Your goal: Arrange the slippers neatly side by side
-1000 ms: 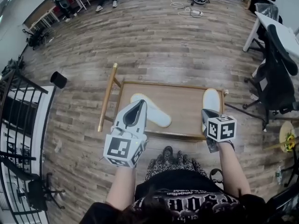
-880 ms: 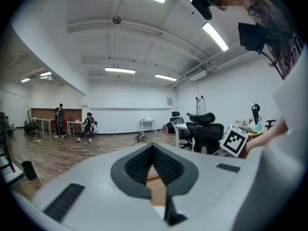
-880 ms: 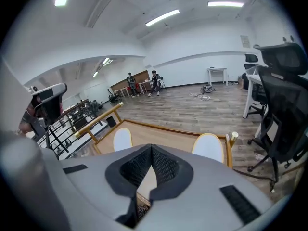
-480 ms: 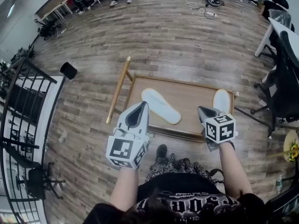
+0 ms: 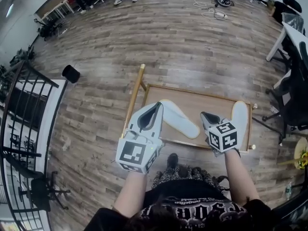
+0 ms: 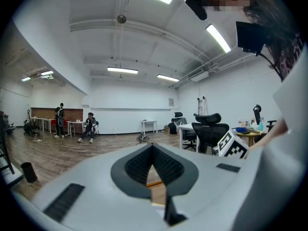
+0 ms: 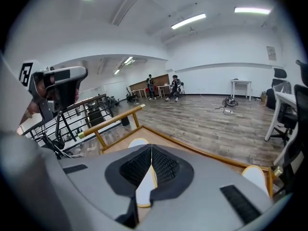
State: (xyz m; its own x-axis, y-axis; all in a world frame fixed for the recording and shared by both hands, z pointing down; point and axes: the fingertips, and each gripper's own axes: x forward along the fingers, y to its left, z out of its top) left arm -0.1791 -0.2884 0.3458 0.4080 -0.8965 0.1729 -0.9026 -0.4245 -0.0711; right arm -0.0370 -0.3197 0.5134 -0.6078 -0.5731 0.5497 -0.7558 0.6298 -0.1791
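Starting at the fingers: the left gripper (image 6: 152,148) has its ribbed pads pressed together at the tips with nothing between them. The right gripper (image 7: 151,148) is likewise closed and empty; the white showing through the slot below its tips is a slipper lying beyond, not one it holds.

Both hover over the wooden tray (image 5: 192,92), the left tips over its 9 o'clock side, the right tips nearer the middle, toward 6 o'clock. Between them lies the slanted slipper (image 5: 180,119), one end toward 10 o'clock, the other toward 4 o'clock. The second slipper (image 5: 239,117) lies straight along the tray's 3 o'clock side, well apart from the first, so the pair is not yet side by side.

Several things could probably go wrong from here:
- With the jaws closed, coming down now would only nudge the slanted slipper, which could spin or ride up against the tray's rim.
- A pinch at one end may let the soft sole droop and twist, so it lands crooked.
- Both grippers converging on the same slipper could knock together.
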